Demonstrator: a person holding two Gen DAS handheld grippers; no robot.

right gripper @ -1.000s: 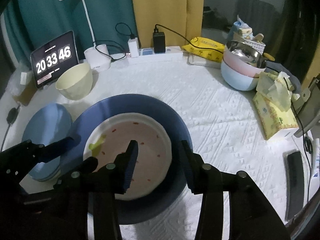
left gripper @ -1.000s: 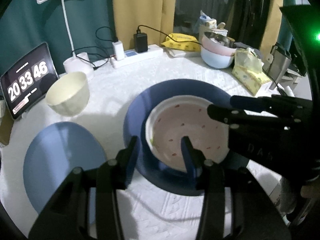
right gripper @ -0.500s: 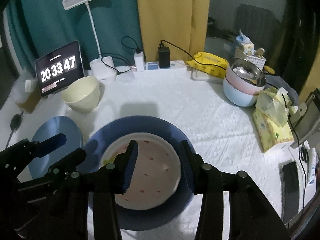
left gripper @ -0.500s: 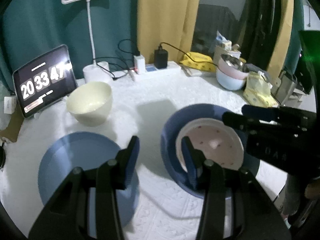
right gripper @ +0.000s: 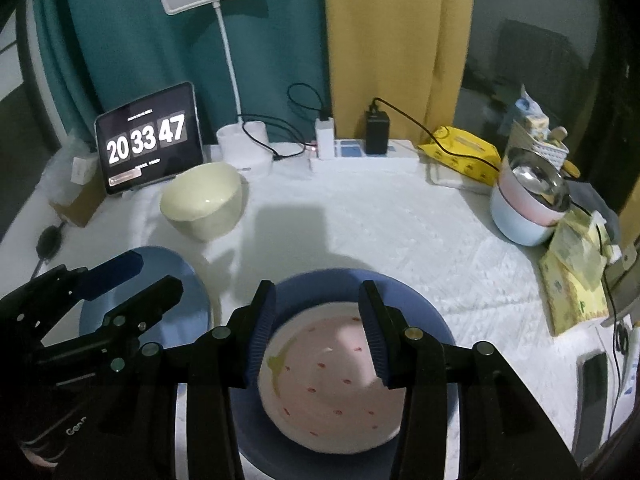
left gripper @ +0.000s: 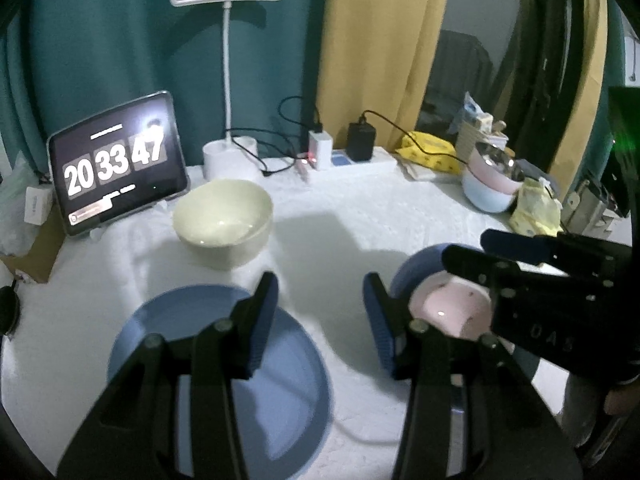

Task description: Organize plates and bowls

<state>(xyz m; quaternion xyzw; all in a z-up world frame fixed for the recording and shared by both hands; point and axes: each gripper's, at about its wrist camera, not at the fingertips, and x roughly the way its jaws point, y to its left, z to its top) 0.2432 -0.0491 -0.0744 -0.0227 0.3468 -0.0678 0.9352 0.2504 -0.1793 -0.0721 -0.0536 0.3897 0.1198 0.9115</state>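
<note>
Both tongs apart, empty, above the table.
Left gripper (left gripper: 320, 320) over light blue plate (left gripper: 280, 380); right gripper (right gripper: 316, 332) over pink plate (right gripper: 332, 392) nested in dark blue plate (right gripper: 432, 320). Likely rigid, glazed, slippery, breakable: pinch the rim.

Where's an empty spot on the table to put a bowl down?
Bare cloth lies between the cream bowl, power strip and stacked bowls. The near left is crowded: light blue plate, dark blue plate.
</note>
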